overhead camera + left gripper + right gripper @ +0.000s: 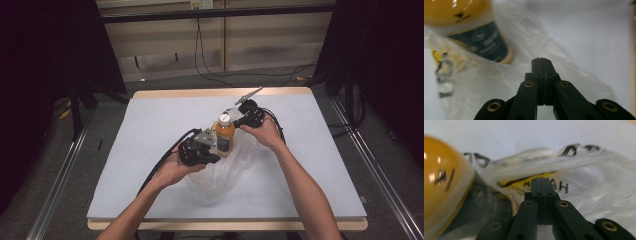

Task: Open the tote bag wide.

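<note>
While both claws pinch the plastic bag around the bottle: white-covered table, dim grey-floored room.

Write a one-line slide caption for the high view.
Two hand-held grippers, left gripper and right gripper, flank an orange bottle standing in a clear plastic bag on a white table.

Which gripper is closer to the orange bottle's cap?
Right. The right gripper sits just beside the bottle's cap; the left gripper is lower, by the orange bottle base.
</note>
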Available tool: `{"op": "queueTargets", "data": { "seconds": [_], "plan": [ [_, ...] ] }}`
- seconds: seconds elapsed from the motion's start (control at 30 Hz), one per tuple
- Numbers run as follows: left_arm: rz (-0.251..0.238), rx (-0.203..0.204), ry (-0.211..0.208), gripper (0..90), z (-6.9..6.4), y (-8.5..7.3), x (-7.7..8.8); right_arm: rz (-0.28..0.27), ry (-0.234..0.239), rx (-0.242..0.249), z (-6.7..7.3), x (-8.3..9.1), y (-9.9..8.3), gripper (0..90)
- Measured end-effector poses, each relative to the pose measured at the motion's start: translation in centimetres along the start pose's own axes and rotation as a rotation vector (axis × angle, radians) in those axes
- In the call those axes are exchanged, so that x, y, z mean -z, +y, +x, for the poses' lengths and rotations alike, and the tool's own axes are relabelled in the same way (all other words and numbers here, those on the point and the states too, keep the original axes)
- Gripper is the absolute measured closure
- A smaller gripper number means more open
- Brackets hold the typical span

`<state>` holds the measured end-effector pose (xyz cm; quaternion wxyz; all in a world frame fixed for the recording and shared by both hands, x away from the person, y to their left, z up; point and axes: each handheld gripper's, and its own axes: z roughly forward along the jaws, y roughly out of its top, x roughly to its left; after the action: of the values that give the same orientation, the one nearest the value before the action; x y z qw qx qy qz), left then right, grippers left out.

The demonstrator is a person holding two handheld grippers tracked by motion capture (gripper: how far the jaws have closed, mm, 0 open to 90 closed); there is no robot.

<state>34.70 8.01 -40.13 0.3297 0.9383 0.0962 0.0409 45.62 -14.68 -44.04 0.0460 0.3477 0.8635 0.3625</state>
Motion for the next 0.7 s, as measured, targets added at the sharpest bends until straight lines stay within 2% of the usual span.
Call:
{"op": "queueTargets", "data": {
  "seconds": [0.03,0.07,0.13,0.17,0.2,0.23,0.27,0.3,0.33,0.37,0.4,0.43,0.47,0.5,0.53,0.57,0.67,0.7],
  "plan": [
    [0.055,0.024,0.016,90.0,1.3,-0.3,-1.6,0.006,0.005,0.002,0.2,-0.4,-0.4,90.0],
    [0.055,0.024,0.016,90.0,1.3,-0.3,-1.6,0.006,0.005,0.002,0.2,-0.4,-0.4,90.0],
    [0.105,0.043,0.039,90.0,2.4,-0.8,-2.7,0.033,0.013,-0.006,0.6,-1.6,-1.9,90.0],
    [0.122,0.067,0.043,90.0,3.0,-1.2,-3.3,0.033,0.013,-0.006,0.6,-1.6,-1.9,90.0],
    [0.140,0.076,0.062,90.0,3.6,-1.7,-3.8,0.032,0.004,-0.023,0.2,-1.7,-2.8,90.0],
    [0.157,0.104,0.079,90.0,4.1,-2.2,-4.2,0.032,0.004,-0.023,0.2,-1.7,-2.8,90.0],
    [0.146,0.132,0.070,90.0,4.8,-2.8,-4.5,0.023,0.021,-0.038,-0.2,-1.5,-3.6,90.0],
    [0.154,0.154,0.081,90.0,5.2,-3.3,-4.8,0.027,0.020,-0.034,-0.2,-1.5,-4.0,90.0],
    [0.136,0.185,0.095,90.0,6.0,-4.0,-4.7,0.022,0.019,-0.023,-0.3,-1.4,-4.4,90.0],
    [0.136,0.185,0.095,90.0,6.0,-4.0,-4.7,0.022,0.019,-0.023,-0.3,-1.4,-4.4,90.0],
    [0.131,0.183,0.126,90.0,6.3,-4.2,-4.6,0.018,0.019,-0.027,-0.4,-1.2,-4.7,90.0],
    [0.128,0.192,0.142,90.0,6.5,-4.4,-4.5,0.012,0.007,-0.002,-0.4,-0.7,-5.3,90.0],
    [0.140,0.185,0.169,90.0,6.7,-4.6,-4.4,0.012,0.007,-0.002,-0.4,-0.7,-5.3,90.0],
    [0.143,0.199,0.197,90.0,6.9,-4.7,-4.3,0.013,0.004,0.004,-0.5,-0.4,-5.6,90.0],
    [0.142,0.207,0.201,90.0,7.1,-4.9,-4.2,0.012,-0.002,0.012,-0.5,-0.1,-5.9,90.0],
    [0.120,0.239,0.213,90.0,7.6,-5.4,-4.0,0.000,-0.001,0.008,-0.9,0.3,-6.5,90.0],
    [0.121,0.239,0.219,90.0,8.2,-5.7,-3.8,-0.009,0.005,-0.003,-1.2,0.7,-7.0,90.0],
    [0.101,0.263,0.232,90.0,8.3,-5.8,-3.9,-0.011,0.003,-0.001,-1.3,0.8,-7.0,90.0]
  ]
}}
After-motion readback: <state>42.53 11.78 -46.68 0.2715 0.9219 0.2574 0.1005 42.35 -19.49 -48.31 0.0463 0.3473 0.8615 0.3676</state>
